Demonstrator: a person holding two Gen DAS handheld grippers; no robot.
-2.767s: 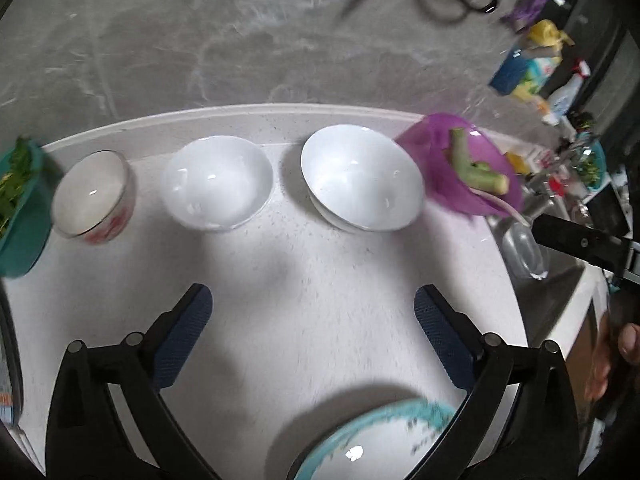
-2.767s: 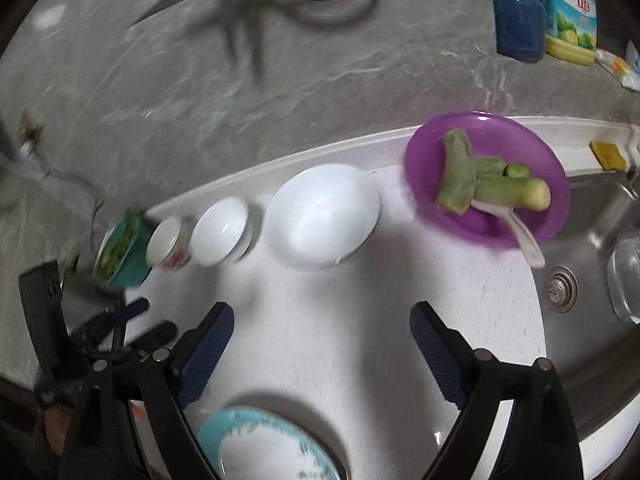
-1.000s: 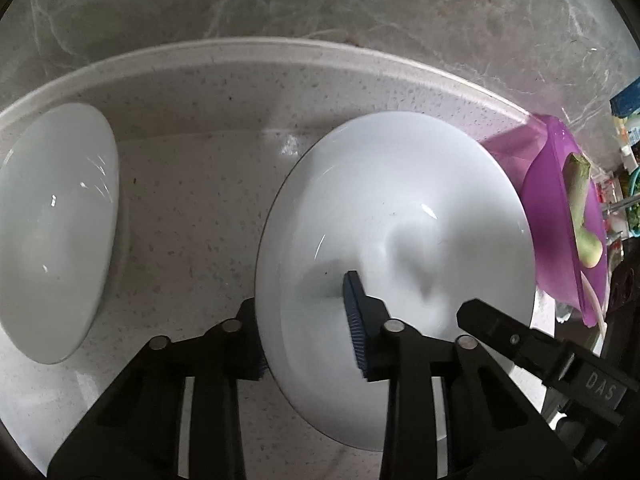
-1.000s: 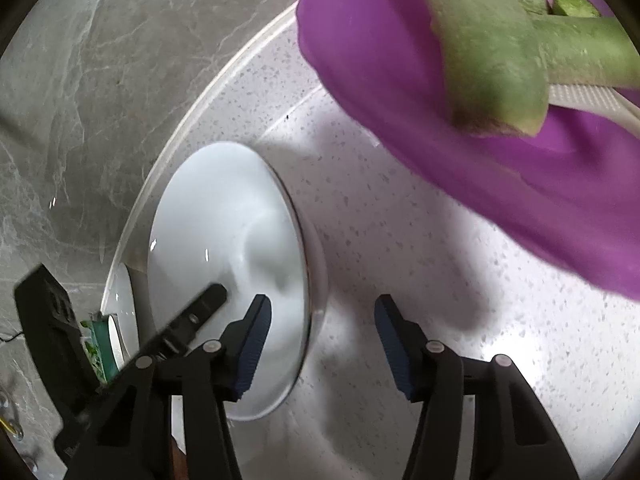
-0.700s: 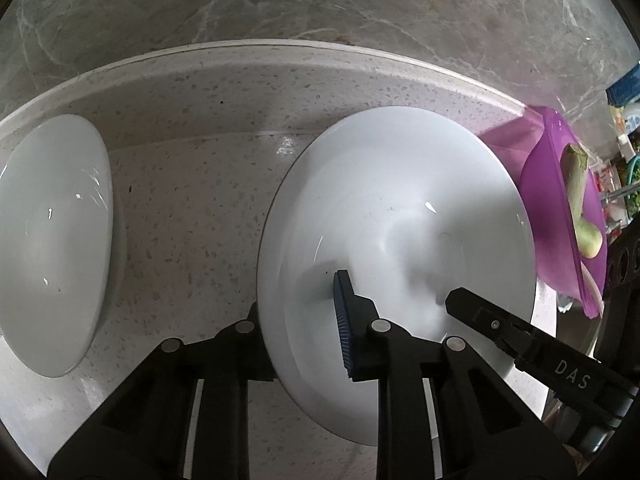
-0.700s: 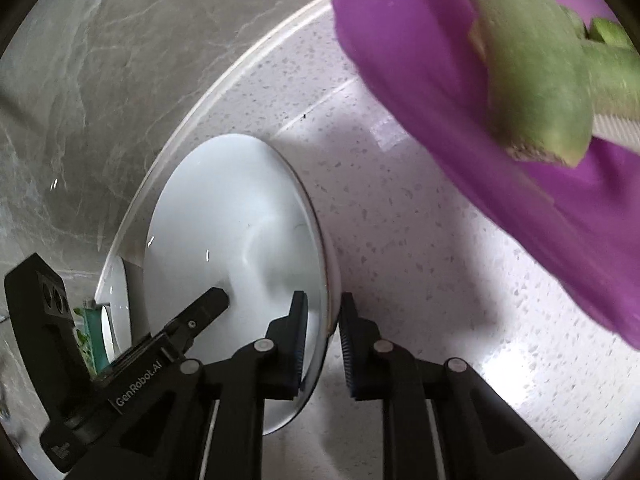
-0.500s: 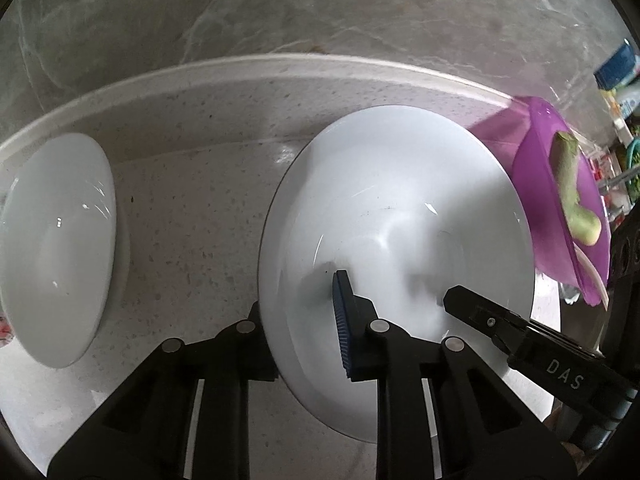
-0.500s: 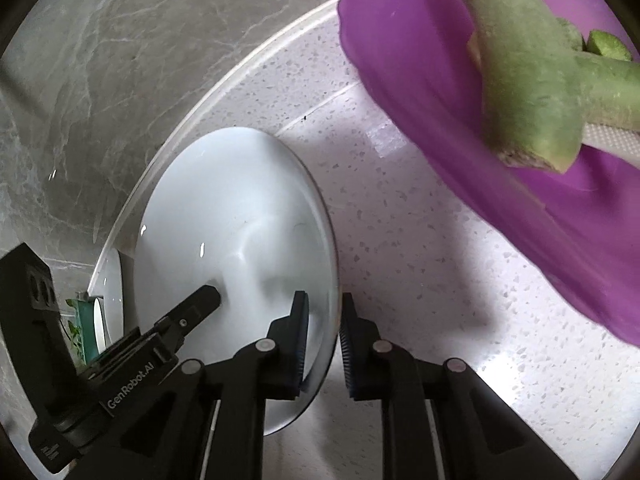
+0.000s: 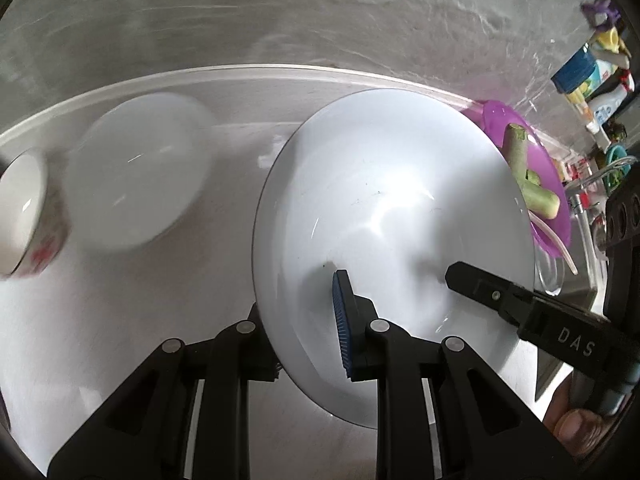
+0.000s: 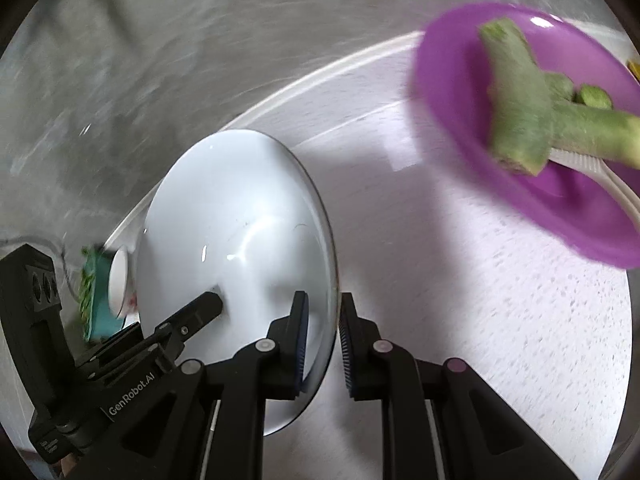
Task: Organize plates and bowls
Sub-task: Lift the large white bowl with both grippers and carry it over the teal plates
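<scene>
A large white bowl (image 9: 392,208) is held by both grippers. My left gripper (image 9: 300,320) is shut on its left rim, one finger inside and one outside. My right gripper (image 10: 322,328) is shut on its right rim; the bowl (image 10: 236,248) shows in the right wrist view too. The bowl appears raised off the white counter (image 9: 120,320) and tilted. A smaller white bowl (image 9: 136,172) sits to its left, beside a small white cup with red print (image 9: 28,212). A purple plate (image 10: 528,128) with green vegetable pieces lies at the right.
A grey marble wall (image 9: 240,12) runs behind the counter. A teal bowl of greens (image 10: 94,292) sits at the far left. The sink (image 9: 576,280) with a glass lies right of the purple plate. Bottles and containers (image 9: 592,76) stand at the far right.
The right gripper closed on the large bowl's right rim. Both grippers have since lifted the bowl and drawn back, so more of the counter and the left cup show.
</scene>
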